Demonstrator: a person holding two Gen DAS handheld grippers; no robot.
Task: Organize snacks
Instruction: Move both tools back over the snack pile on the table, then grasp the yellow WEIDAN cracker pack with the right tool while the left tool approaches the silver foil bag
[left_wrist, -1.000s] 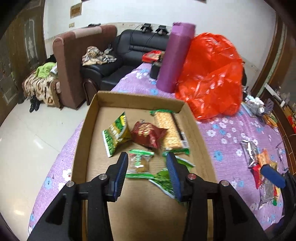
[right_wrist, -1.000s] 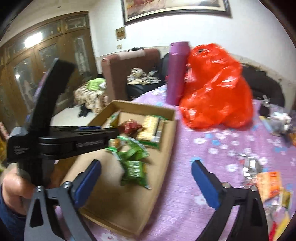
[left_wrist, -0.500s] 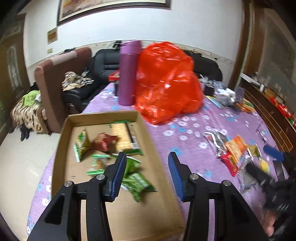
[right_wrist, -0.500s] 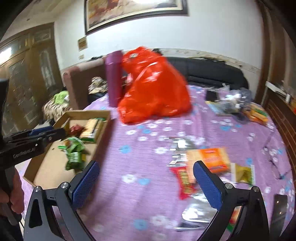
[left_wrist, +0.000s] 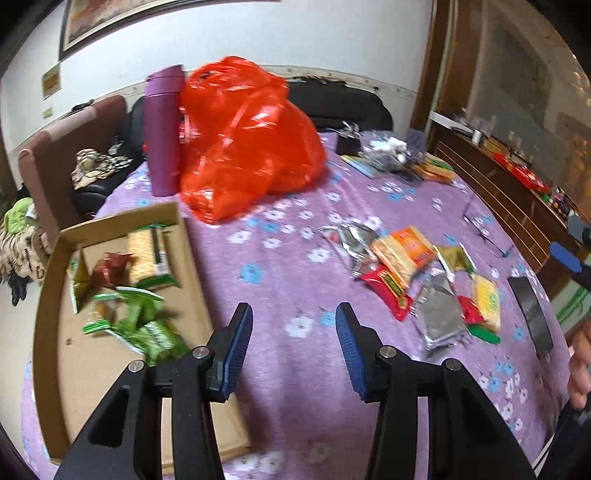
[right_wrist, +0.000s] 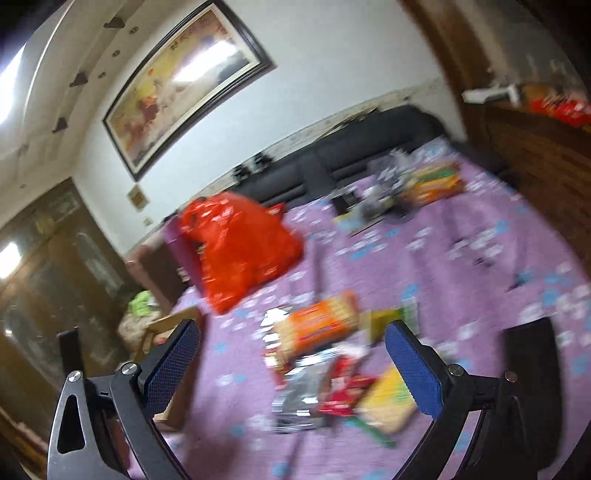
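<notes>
A shallow cardboard box (left_wrist: 48, 332) at the left holds several snack packets, mostly green (left_wrist: 144, 325). My left gripper (left_wrist: 293, 350) is open and empty over the purple cloth, just right of the box. Loose snacks lie to the right: an orange cracker pack (left_wrist: 402, 254), a red packet (left_wrist: 388, 291), silver packets (left_wrist: 439, 317) and a yellow pack (left_wrist: 485, 302). In the blurred, tilted right wrist view my right gripper (right_wrist: 293, 354) stands wide open above this pile, with the orange cracker pack (right_wrist: 321, 328) and red packet (right_wrist: 343, 387) beyond its fingers. Nothing is held.
A red plastic bag (left_wrist: 243, 140) and a tall purple bottle (left_wrist: 162, 129) stand behind the box. A black phone (left_wrist: 532, 314) lies near the right table edge beside a hand (left_wrist: 580, 369). More packets (left_wrist: 432, 170) sit at the far end. Sofas lie beyond.
Both grippers swung right, away from the box and toward the loose snack pile. The left one left the box and is over the cloth. The right one rolled, tilting its view.
</notes>
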